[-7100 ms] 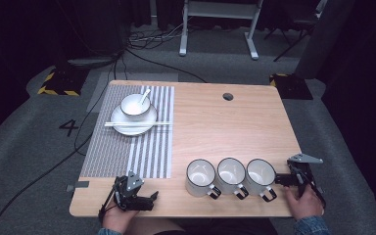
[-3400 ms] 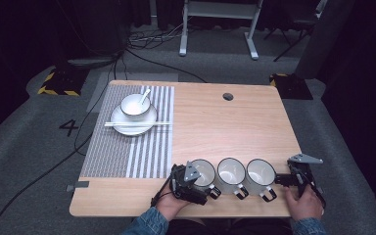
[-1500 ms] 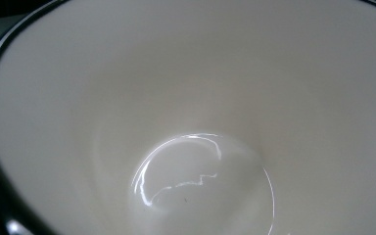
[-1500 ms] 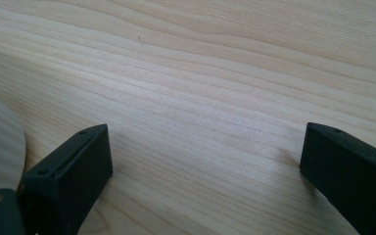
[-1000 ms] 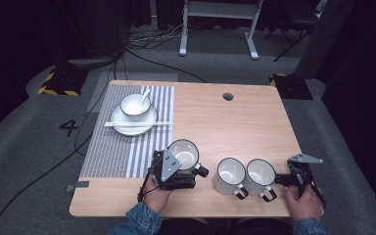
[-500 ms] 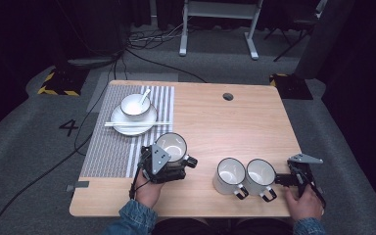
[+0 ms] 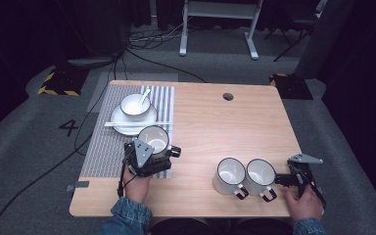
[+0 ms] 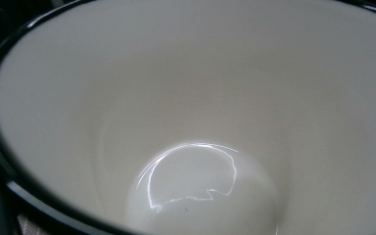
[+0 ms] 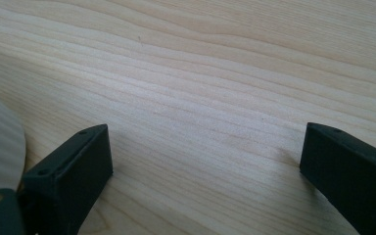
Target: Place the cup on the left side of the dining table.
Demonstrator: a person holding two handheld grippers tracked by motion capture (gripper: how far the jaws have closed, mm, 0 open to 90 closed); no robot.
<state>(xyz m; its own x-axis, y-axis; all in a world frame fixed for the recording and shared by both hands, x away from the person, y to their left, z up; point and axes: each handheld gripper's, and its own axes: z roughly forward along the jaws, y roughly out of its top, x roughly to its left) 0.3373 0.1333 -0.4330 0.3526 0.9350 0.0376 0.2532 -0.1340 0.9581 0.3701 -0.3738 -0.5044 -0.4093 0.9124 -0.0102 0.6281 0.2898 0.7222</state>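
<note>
I hold the mug [image 7: 153,139] in my left gripper [image 7: 147,159], jaws clamped on it, over the near right corner of the striped placemat [image 7: 103,152]. From the high view I cannot tell whether its base touches the placemat or hangs just above it. The left gripper view looks straight into the mug's white interior [image 8: 191,122], with the dark rim at the left edge; it is empty. On the placemat's far half sit the plate [image 7: 122,128] with the bowl [image 7: 135,105] and spoon on it, and the chopsticks [image 7: 127,124] laid across the plate, just beyond the mug. Well to the right of the placemat, 2 more mugs [image 7: 245,176] stand touching on the bare table [image 7: 225,127]. My right gripper [image 7: 293,178] rests on the table just right of those 2, jaws apart, nothing between them but wood in the right gripper view. Judgement: step in hand is placing mug 1 of 3 beside the plate. Next move calls for lowering it upright onto the placemat, clear of the chopsticks, then opening the jaws without tipping it.
</note>
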